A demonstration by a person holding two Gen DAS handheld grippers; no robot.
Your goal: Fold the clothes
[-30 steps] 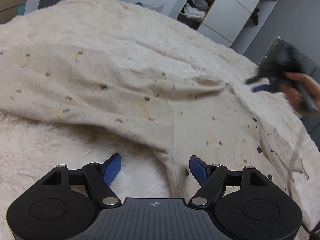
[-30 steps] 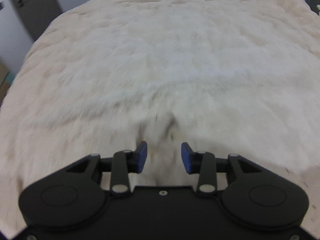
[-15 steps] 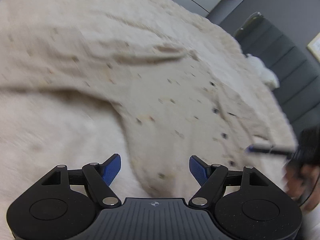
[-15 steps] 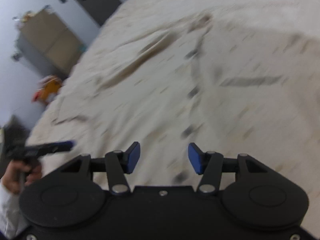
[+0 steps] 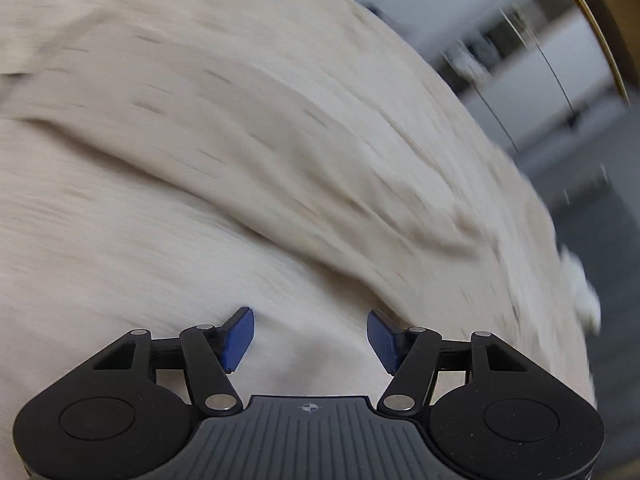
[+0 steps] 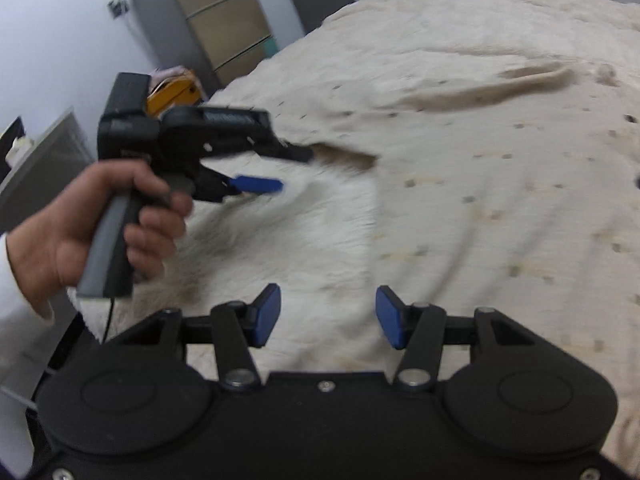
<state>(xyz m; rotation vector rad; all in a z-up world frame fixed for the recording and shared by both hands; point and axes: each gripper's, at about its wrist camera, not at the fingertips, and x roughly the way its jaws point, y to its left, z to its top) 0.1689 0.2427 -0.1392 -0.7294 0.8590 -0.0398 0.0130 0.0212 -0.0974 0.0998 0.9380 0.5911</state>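
A cream garment with small dark and yellow specks (image 6: 500, 200) lies spread over a fluffy white bed cover (image 6: 304, 224). It is a blurred cream mass in the left wrist view (image 5: 260, 152). My right gripper (image 6: 327, 316) is open and empty, low over the garment's near edge. My left gripper (image 5: 310, 338) is open and empty above the cloth. In the right wrist view the left gripper (image 6: 288, 170) is held in a hand at the left, open, its fingers at the garment's edge fold.
A grey and tan cabinet (image 6: 224, 28) stands at the back left by a yellow object (image 6: 172, 96). A white wardrobe (image 5: 532, 80) is beyond the bed's right edge. The bed edge (image 6: 92, 312) falls off at the left.
Both grippers swung fast across the bed. The left gripper moved down to the garment's left edge. The right gripper turned left, so the left gripper and hand fill its left side.
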